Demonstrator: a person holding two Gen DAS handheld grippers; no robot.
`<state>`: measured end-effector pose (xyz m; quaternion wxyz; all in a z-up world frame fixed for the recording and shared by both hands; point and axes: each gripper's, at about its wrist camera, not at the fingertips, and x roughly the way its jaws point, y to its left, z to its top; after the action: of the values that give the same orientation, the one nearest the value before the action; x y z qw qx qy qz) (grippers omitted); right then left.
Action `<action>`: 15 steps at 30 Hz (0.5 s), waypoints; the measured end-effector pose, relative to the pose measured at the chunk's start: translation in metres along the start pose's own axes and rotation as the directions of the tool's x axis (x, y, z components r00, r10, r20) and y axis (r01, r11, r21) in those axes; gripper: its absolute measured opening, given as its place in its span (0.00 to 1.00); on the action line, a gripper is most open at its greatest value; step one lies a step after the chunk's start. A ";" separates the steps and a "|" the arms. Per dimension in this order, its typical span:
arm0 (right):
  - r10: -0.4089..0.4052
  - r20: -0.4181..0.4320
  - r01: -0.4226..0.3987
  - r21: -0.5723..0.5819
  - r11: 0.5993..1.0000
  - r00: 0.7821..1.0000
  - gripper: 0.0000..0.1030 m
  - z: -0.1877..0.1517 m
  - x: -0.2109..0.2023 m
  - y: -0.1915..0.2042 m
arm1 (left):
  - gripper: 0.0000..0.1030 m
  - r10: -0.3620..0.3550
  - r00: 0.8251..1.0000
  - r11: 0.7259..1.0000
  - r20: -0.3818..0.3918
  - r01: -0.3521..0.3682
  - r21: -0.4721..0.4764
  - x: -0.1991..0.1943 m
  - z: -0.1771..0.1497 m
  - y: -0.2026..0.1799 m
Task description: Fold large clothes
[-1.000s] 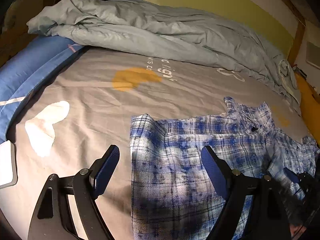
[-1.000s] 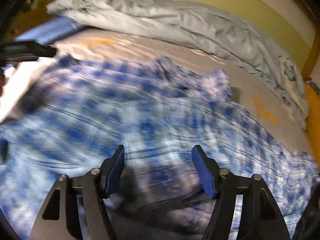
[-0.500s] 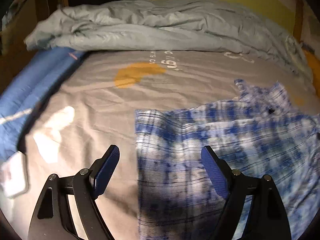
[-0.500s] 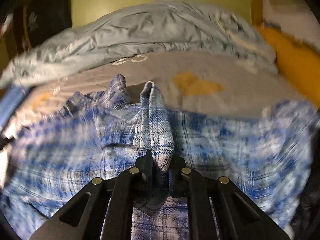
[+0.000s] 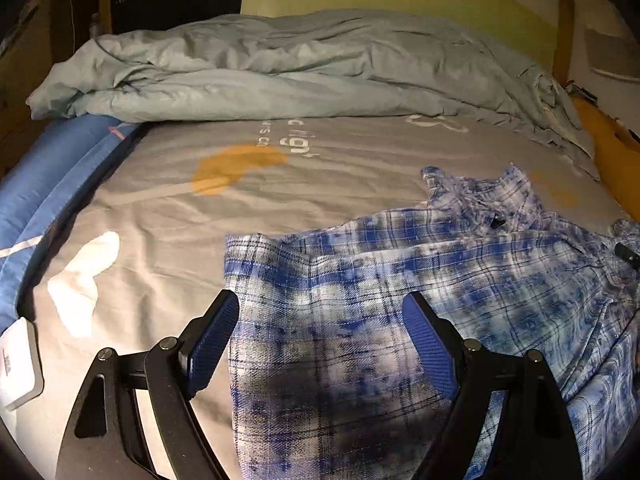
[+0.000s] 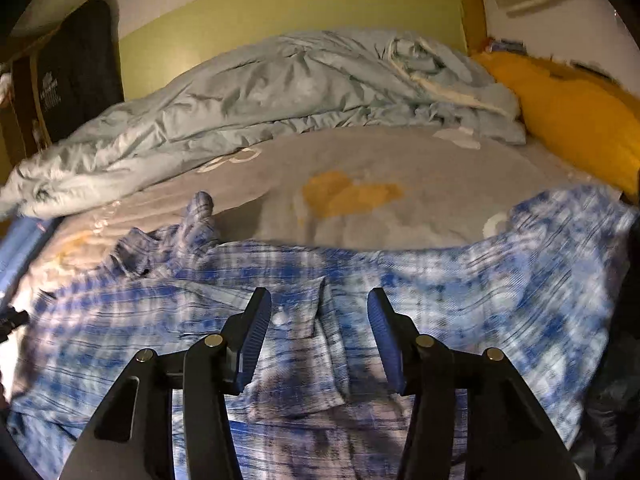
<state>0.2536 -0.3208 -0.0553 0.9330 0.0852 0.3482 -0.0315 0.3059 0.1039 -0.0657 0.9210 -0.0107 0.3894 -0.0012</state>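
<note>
A blue and white plaid shirt (image 5: pixel 400 280) lies spread on the grey bed sheet (image 5: pixel 180 208), its collar (image 5: pixel 492 200) toward the far side. My left gripper (image 5: pixel 320 312) is open and empty, hovering over the shirt's left edge. In the right wrist view the shirt (image 6: pixel 500 280) fills the lower half, with a folded strip of cloth (image 6: pixel 316 344) lying between the jaws. My right gripper (image 6: pixel 318 320) is open just above that strip and holds nothing.
A crumpled pale grey-green duvet (image 5: pixel 300 68) lies along the far side of the bed. A blue pillow (image 5: pixel 48 184) sits at the left, an orange pillow (image 6: pixel 572 116) at the right. A white device (image 5: pixel 18 364) lies near the left front edge.
My right gripper was shut on a fold of the shirt half a second ago; it has opened and the cloth now lies flat. The left gripper stayed open and shifted slightly.
</note>
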 end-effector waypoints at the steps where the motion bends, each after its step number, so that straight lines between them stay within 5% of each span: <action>1: -0.010 -0.006 0.010 -0.011 1.000 1.000 0.51 -0.002 0.002 0.002 | 0.80 0.006 1.000 1.000 0.002 -0.006 0.002 0.000 0.000 -0.002; 10: -0.037 -0.023 0.035 -0.096 0.995 0.999 0.52 -0.013 0.010 0.023 | 0.80 0.032 0.999 0.999 0.005 -0.033 0.041 0.020 -0.007 -0.009; 15: -0.063 -0.004 0.062 -0.136 0.989 0.998 0.52 -0.020 0.009 0.038 | 0.80 0.033 0.996 0.995 0.084 -0.041 0.086 0.004 -0.008 -0.021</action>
<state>0.2522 -0.2802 -0.0710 0.9337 0.0107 0.3560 -0.0365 0.3031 0.0827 -0.0735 0.9357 0.0370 0.3508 -0.0009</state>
